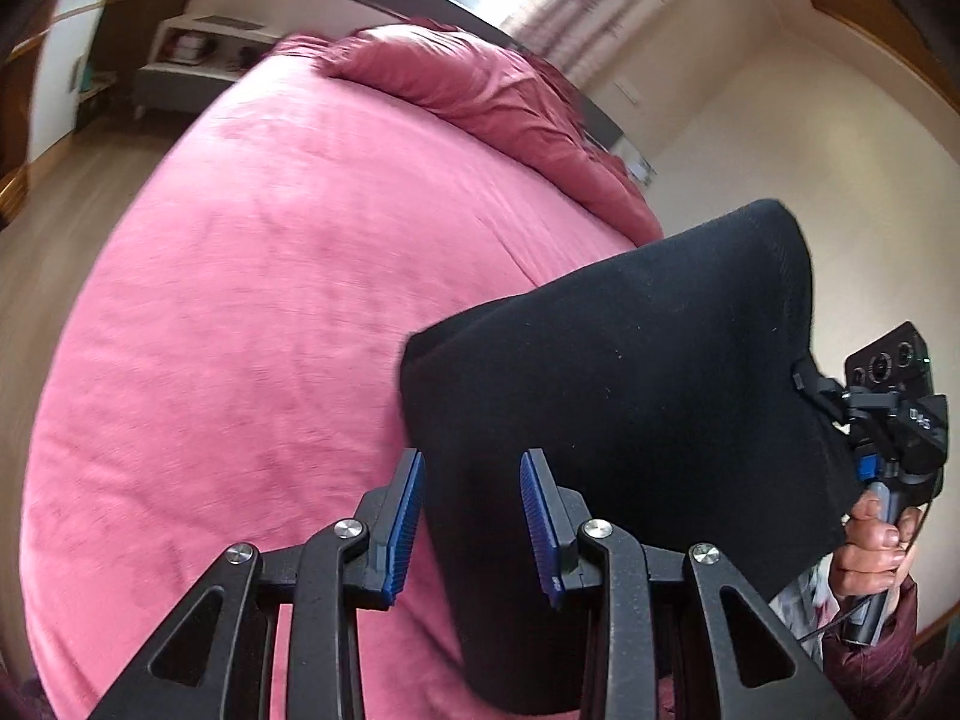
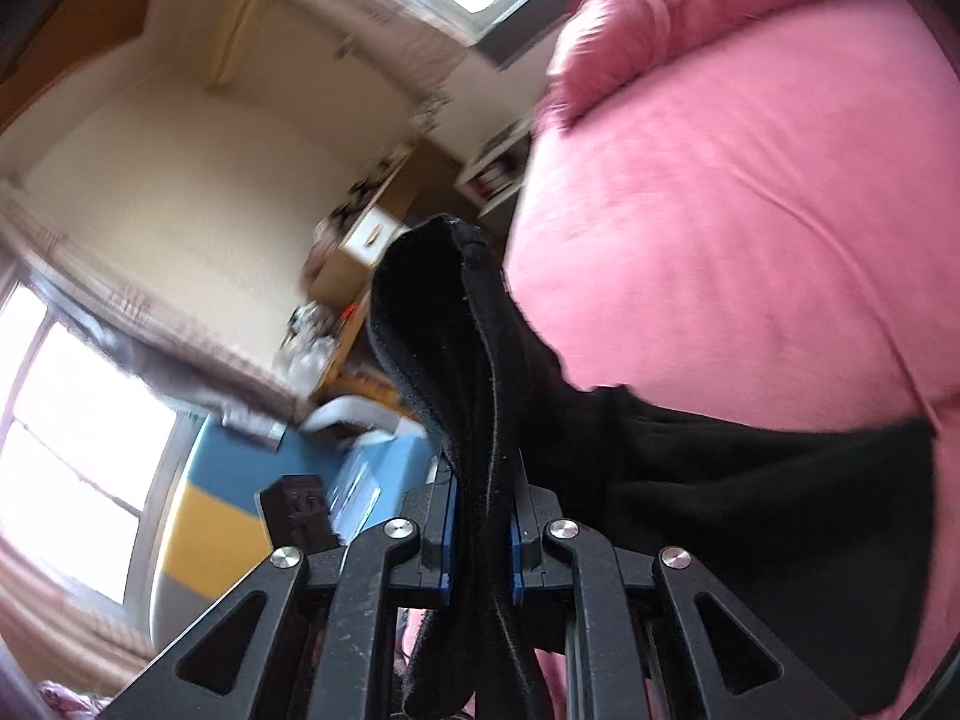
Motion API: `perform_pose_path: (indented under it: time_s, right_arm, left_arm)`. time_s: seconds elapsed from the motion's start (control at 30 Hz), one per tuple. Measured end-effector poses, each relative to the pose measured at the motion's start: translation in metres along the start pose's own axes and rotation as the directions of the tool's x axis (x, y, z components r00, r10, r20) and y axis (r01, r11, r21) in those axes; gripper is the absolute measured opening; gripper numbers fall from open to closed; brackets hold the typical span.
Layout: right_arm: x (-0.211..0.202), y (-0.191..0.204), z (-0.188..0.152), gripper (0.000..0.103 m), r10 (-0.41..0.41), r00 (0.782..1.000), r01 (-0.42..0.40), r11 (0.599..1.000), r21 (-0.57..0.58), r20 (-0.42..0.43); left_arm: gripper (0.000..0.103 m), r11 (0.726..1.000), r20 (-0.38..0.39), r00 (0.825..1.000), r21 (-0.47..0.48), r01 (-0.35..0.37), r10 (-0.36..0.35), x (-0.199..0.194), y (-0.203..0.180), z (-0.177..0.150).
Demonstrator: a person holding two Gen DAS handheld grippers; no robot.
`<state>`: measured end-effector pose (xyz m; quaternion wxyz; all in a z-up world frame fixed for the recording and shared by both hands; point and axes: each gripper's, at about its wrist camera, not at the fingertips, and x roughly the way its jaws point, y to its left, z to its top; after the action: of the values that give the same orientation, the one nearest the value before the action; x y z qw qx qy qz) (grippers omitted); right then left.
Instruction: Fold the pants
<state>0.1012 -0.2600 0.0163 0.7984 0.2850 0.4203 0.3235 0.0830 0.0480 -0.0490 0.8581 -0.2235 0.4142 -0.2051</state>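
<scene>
The black pants (image 1: 624,396) hang in the air above a pink bed (image 1: 252,312). My left gripper (image 1: 474,474) is open, its blue-padded jaws apart and empty, with the pants just behind the right finger. My right gripper (image 2: 483,510) is shut on a bunched edge of the pants (image 2: 456,348), which drape down to the right over the bed (image 2: 750,228). The right gripper also shows in the left wrist view (image 1: 840,402), at the pants' right side, held by a hand (image 1: 870,552).
A crumpled pink duvet (image 1: 480,84) lies at the bed's far end. A low white shelf (image 1: 198,54) and wooden floor (image 1: 78,204) lie left of the bed. Windows, curtains and a cluttered desk (image 2: 360,252) show in the right wrist view.
</scene>
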Motion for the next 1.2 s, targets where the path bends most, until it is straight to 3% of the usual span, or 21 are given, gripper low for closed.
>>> perform_pose_path:
  time_s: [0.3,0.5,0.67,0.9,1.0,1.07,1.13,1.2]
  right_arm:
    - [-0.036,-0.084,-0.017,0.013,-0.131,0.991,0.123,0.980,0.159,0.040]
    - [-0.046,-0.137,-0.038,0.013,-0.214,0.976,0.199,0.942,0.269,0.026]
    - [-0.053,-0.176,-0.053,0.013,-0.273,0.962,0.251,0.904,0.346,0.015]
    - [-0.051,-0.199,-0.058,0.013,-0.300,0.954,0.275,0.891,0.361,0.013]
    - [-0.061,-0.190,-0.058,0.013,-0.348,0.937,0.317,0.885,0.341,0.032]
    - [-0.073,-0.179,-0.056,0.005,-0.378,0.924,0.345,0.890,0.299,0.059]
    - [-0.082,-0.188,-0.053,0.006,-0.373,0.927,0.346,0.885,0.312,0.028]
    - [-0.093,-0.198,-0.052,0.009,-0.421,0.907,0.390,0.858,0.335,0.023]
  left_arm:
    - [0.033,0.990,-0.134,0.991,0.139,0.032,-0.014,0.049,-0.048,-0.013]
    - [0.033,0.966,-0.225,0.974,0.251,0.054,0.004,0.071,-0.074,-0.035]
    - [0.033,0.954,-0.278,0.961,0.291,0.073,0.011,0.086,-0.088,-0.046]
    - [0.033,0.944,-0.320,0.947,0.318,0.083,0.025,0.096,-0.098,-0.057]
    - [0.033,0.944,-0.318,0.948,0.317,0.087,0.019,0.096,-0.101,-0.056]
    - [0.034,0.945,-0.313,0.950,0.310,0.101,0.001,0.094,-0.101,-0.054]
    - [0.034,0.945,-0.325,0.946,0.313,0.092,0.015,0.099,-0.098,-0.057]
    - [0.034,0.951,-0.323,0.946,0.298,0.086,0.016,0.102,-0.097,-0.057]
